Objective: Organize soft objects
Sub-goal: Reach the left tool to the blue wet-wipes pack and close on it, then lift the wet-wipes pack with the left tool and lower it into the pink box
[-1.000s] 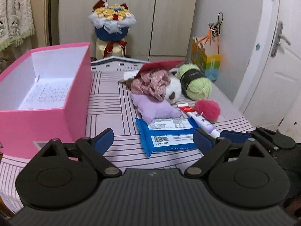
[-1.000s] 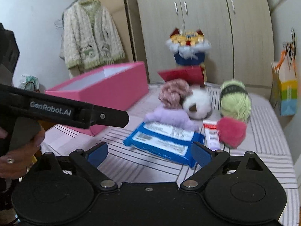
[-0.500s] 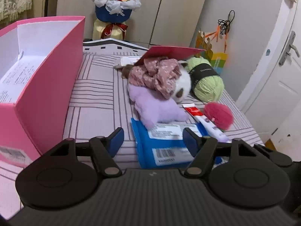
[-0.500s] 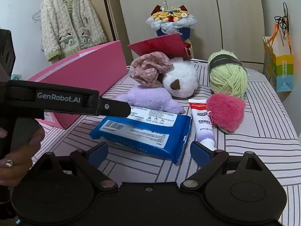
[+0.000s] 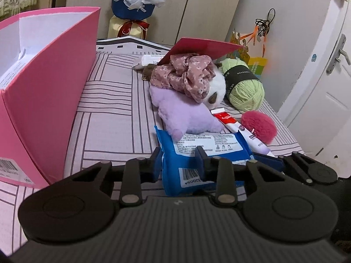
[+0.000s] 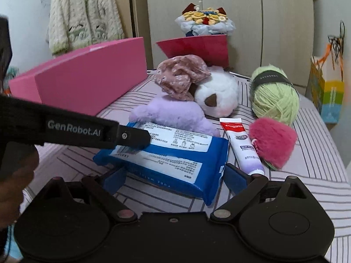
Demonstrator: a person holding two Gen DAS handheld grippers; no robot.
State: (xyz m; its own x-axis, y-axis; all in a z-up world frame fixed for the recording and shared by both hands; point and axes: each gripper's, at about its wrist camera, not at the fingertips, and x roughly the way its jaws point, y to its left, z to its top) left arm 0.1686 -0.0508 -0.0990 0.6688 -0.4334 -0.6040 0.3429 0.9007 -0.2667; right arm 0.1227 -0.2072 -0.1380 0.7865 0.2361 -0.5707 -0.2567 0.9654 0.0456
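Observation:
A blue wet-wipes pack (image 5: 204, 153) (image 6: 171, 155) lies at the near edge of the striped table. My left gripper (image 5: 178, 160) is shut on the pack's left end. My right gripper (image 6: 173, 177) is open, with its jaws on either side of the pack's near edge. Behind the pack lie a purple plush (image 5: 184, 114) (image 6: 169, 114), a pink floral scrunchie (image 5: 186, 74) (image 6: 182, 76), a white plush (image 6: 217, 96), a green yarn ball (image 5: 243, 85) (image 6: 274, 94) and a pink pom-pom (image 5: 258, 127) (image 6: 272, 140).
An open pink box (image 5: 43, 92) (image 6: 87, 74) stands at the left. A toothpaste tube (image 5: 239, 129) (image 6: 243, 144) lies between pack and pom-pom. A red card (image 5: 201, 46) leans behind the plush. A bouquet (image 5: 136, 0) and cupboards are at the back.
Both grippers moved forward to the blue pack. The left gripper's jaws closed from wide open onto the pack's end. The right gripper stayed open and now straddles the pack.

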